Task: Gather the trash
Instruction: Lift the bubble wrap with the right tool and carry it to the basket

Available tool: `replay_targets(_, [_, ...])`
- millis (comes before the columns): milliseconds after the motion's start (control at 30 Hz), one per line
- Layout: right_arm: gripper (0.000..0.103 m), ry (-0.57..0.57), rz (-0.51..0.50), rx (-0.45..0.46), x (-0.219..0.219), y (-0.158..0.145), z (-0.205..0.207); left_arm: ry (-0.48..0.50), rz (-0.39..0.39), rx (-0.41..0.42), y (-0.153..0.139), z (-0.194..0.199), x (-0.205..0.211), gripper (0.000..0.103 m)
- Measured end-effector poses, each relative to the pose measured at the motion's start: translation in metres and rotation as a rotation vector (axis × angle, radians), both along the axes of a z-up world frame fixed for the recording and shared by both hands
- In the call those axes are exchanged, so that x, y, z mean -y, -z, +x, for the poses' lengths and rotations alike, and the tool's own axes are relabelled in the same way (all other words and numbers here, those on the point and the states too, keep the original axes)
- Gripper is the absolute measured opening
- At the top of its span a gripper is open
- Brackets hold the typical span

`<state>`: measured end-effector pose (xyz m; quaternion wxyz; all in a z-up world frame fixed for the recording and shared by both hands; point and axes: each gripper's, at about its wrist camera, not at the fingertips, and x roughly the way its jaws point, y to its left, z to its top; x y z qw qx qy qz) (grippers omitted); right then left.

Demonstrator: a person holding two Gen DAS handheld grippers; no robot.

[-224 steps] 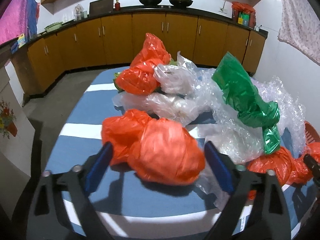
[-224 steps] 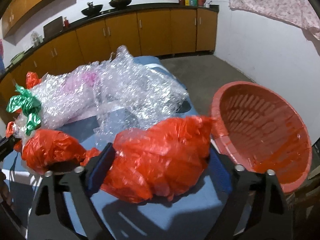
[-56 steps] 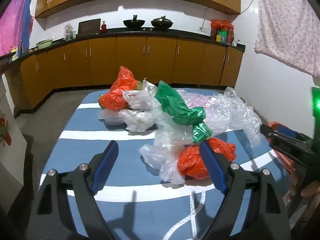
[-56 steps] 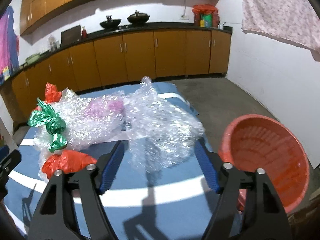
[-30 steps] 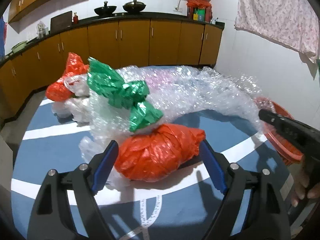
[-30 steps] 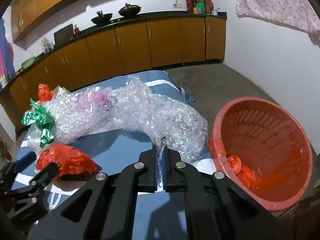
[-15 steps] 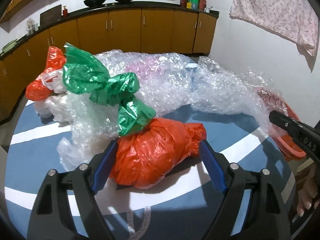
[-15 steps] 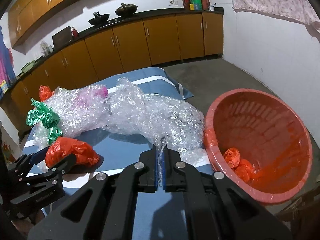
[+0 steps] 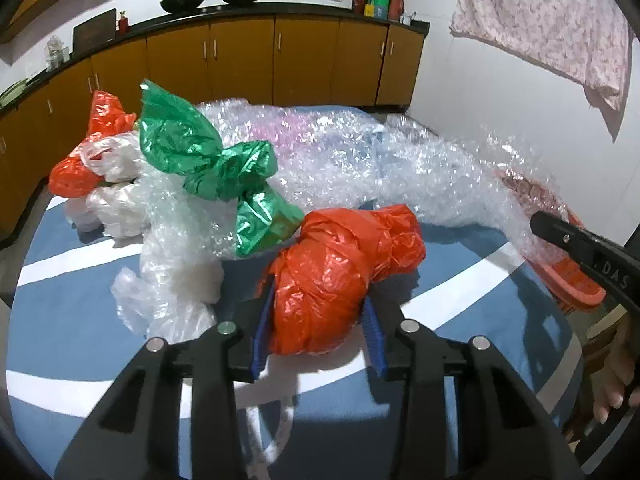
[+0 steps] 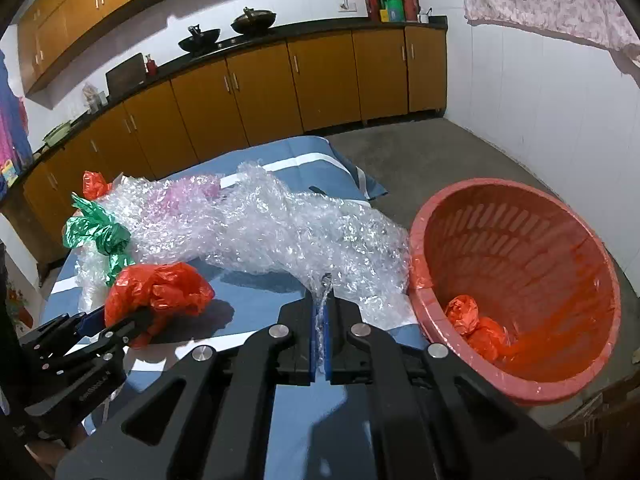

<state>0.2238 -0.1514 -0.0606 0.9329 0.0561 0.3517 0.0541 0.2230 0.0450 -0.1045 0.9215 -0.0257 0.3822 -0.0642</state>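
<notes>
A knotted orange plastic bag (image 9: 340, 272) lies on the blue striped tablecloth (image 9: 72, 320). My left gripper (image 9: 320, 294) has its jaws closing on it, and both blue pads press into its sides. From the right wrist view the same bag (image 10: 160, 288) sits in the left gripper (image 10: 120, 320). My right gripper (image 10: 320, 306) is shut on a thin edge of the long bubble wrap sheet (image 10: 260, 232), next to the orange basket (image 10: 520, 188). Two orange bags (image 10: 476, 324) lie inside the basket.
A green bag (image 9: 200, 152), clear and white bags (image 9: 172, 280) and another orange bag (image 9: 80, 168) are piled at the left of the table. Bubble wrap (image 9: 360, 160) runs across to the right gripper (image 9: 538, 222). Cabinets line the far wall. A hand (image 9: 616, 372) shows at right.
The left jaws have gone from wide apart to squeezing the orange bag. The right gripper has stayed shut on the bubble wrap edge beside the basket.
</notes>
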Motion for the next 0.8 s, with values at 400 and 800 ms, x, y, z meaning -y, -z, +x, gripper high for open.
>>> replay_targets(400, [0.002, 0.004, 0.009, 0.051, 0.006, -0.024, -0.022, -0.015, -0.036, 0.084, -0.039, -0.034, -0.003, 0.038])
replay_targets(800, [0.002, 0.013, 0.022, 0.117, 0.015, -0.051, -0.042, -0.016, -0.066, 0.133, -0.067, -0.055, 0.003, 0.038])
